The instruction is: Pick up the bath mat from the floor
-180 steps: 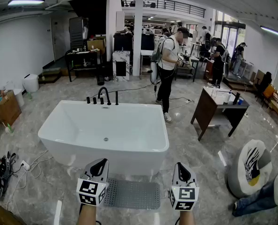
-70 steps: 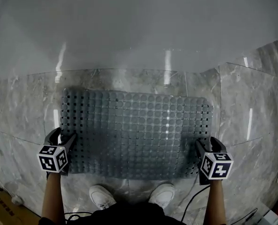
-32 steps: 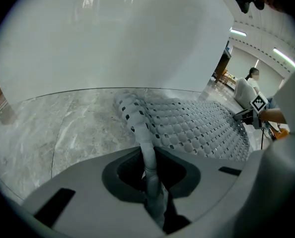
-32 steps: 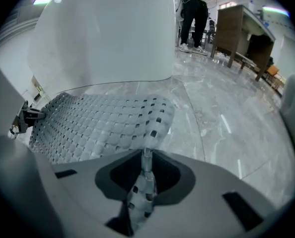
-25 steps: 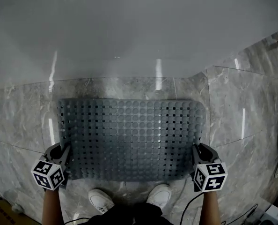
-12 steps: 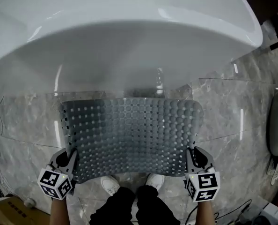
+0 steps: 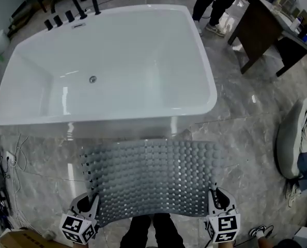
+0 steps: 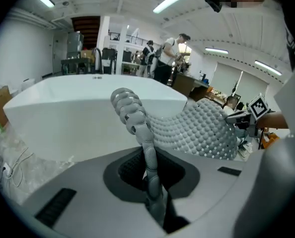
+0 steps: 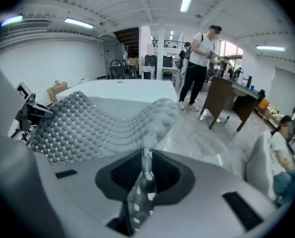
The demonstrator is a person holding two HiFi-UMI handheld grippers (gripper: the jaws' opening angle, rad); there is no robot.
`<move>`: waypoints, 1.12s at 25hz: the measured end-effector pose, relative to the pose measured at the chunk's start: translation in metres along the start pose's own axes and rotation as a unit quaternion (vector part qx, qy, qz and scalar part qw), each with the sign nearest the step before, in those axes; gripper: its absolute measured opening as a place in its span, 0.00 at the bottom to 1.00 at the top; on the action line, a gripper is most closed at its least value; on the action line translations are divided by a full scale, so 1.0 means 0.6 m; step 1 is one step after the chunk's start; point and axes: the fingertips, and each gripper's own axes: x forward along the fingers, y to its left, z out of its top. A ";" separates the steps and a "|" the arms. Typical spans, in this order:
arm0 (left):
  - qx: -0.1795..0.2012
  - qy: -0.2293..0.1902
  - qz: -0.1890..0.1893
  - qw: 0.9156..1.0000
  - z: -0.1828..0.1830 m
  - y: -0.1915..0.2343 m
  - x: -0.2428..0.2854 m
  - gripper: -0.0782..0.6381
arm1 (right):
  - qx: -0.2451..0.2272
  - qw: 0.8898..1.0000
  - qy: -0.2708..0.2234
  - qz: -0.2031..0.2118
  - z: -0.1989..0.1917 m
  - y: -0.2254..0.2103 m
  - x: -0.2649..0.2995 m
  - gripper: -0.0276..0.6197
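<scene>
At the bottom of the frame I am pinching 1 near corner of the bath mat in each tool, the left gripper and right gripper both narrow and clamping its edge. I am judging that raising both evenly is best, so neither corner slips. Mid-frame, the mat is sagging between the 2 grips, grey, studded and perforated, looking lifted before the white bathtub.

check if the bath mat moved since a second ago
Yes: the bath mat, flat on the floor tiles then, is raised off them, held by the left gripper and right gripper.
</scene>
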 end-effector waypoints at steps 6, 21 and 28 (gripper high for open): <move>0.003 -0.054 -0.008 0.998 0.166 -0.065 -0.168 0.17 | 0.008 0.998 -0.059 -0.030 0.165 -0.024 -0.193 0.16; 0.065 -0.233 0.035 0.970 0.461 -0.023 -0.443 0.17 | -0.003 0.973 -0.216 -0.082 0.474 0.026 -0.451 0.16; 0.070 -0.277 0.059 0.957 0.504 -0.022 -0.513 0.17 | -0.004 0.964 -0.255 -0.075 0.531 0.065 -0.496 0.16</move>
